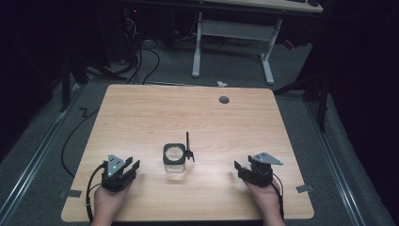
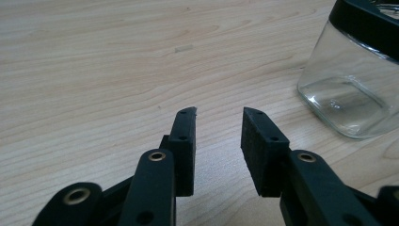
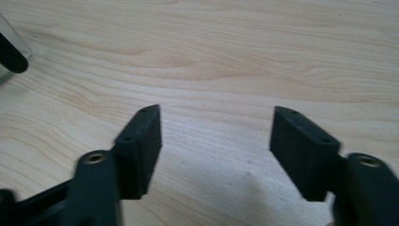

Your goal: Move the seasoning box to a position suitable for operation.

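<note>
Your left gripper (image 1: 133,166) and right gripper (image 1: 241,168), jaws parted and empty, flank the jar (image 1: 174,158) on the table (image 1: 141,113).

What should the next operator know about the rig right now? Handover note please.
Left gripper: jaws open, nothing held, resting on the table left of the jar.
Right gripper: jaws open wider, nothing held, on the table right of the jar.
Glass jar: upright at the table's near centre between the two grippers, black collar, looks empty. Its black lid stands open on the jar's right side.
Done: nothing grasped yet.
Left: likely the whole job of handling the jar, starting with a first approach.
</note>
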Motion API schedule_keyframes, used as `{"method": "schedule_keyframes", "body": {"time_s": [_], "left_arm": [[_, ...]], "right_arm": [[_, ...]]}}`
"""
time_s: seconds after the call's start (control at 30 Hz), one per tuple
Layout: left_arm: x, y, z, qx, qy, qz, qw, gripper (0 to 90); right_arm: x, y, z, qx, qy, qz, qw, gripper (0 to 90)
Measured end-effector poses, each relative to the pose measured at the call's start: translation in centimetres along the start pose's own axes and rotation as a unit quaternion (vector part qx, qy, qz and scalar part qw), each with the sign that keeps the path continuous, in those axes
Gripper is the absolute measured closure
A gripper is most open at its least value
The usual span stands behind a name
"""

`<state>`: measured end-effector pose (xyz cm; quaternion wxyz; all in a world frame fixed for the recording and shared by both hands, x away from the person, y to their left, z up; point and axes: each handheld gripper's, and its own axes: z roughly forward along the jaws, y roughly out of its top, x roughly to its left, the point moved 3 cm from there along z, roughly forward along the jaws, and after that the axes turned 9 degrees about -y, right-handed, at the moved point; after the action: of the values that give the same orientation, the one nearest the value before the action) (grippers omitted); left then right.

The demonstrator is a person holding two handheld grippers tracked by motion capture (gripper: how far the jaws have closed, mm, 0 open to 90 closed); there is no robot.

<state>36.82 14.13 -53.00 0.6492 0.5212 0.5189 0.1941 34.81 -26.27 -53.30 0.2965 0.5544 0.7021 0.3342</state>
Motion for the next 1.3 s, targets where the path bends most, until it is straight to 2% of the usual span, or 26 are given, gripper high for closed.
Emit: {"method": "schedule_keyframes", "body": {"time_s": [0.1, 0.2, 0.33, 0.43, 0.53, 0.57, 0.63, 0.7, 0.77, 0.87, 1.0, 1.3], "left_arm": [[-0.2, -0.2, -0.1, 0.005, -0.005, 0.006, 1.0000, 68.2], [-0.3, -0.4, 0.0, 0.012, -0.009, 0.008, 0.9999, 69.3], [-0.6, -0.7, 0.1, 0.016, -0.014, 0.013, 0.9997, 72.1], [-0.9, -1.0, 0.3, 0.023, -0.014, 0.013, 0.9995, 78.8], [-1.3, -1.5, 0.8, 0.028, -0.011, 0.016, 0.9994, 86.9], [-1.5, -1.5, 1.0, 0.030, -0.010, 0.014, 0.9994, 89.5], [-1.9, -1.6, 1.5, 0.034, -0.011, 0.015, 0.9993, 90.0], [-2.4, -1.8, 2.1, 0.036, -0.014, 0.012, 0.9992, 90.0], [-3.0, -2.0, 2.5, 0.042, -0.016, 0.012, 0.9989, 90.0], [-3.9, -2.3, 3.1, 0.044, -0.021, 0.013, 0.9987, 90.0], [-4.9, -3.0, 3.5, 0.043, -0.023, 0.026, 0.9985, 90.0], [-5.8, -3.8, 3.7, 0.047, -0.031, 0.030, 0.9979, 90.0]], "right_arm": [[0.0, -0.1, 0.0, -0.002, 0.011, 0.000, 0.9999, 46.5], [-0.4, -0.2, -0.2, -0.007, 0.022, 0.021, 0.9995, 51.0], [-0.6, -0.2, -0.3, -0.014, 0.020, 0.022, 0.9994, 57.7], [-0.5, -0.4, -0.3, -0.014, 0.021, 0.023, 0.9994, 71.7], [-0.5, -0.6, -0.2, -0.010, 0.021, 0.009, 0.9997, 85.5], [-0.4, -0.6, -0.3, -0.009, 0.029, 0.011, 0.9995, 89.3], [-0.4, -0.6, -0.4, -0.013, 0.044, 0.009, 0.9989, 90.0], [-0.3, -0.5, -0.4, -0.016, 0.046, 0.003, 0.9988, 90.0], [-0.3, -0.6, -0.4, -0.018, 0.043, 0.000, 0.9989, 89.9], [-0.5, -0.6, -0.5, -0.023, 0.040, 0.009, 0.9989, 88.1], [-0.7, -0.6, -0.7, -0.027, 0.039, 0.014, 0.9988, 87.5], [-0.6, -0.7, -0.5, -0.027, 0.045, 0.007, 0.9986, 87.1]]}}
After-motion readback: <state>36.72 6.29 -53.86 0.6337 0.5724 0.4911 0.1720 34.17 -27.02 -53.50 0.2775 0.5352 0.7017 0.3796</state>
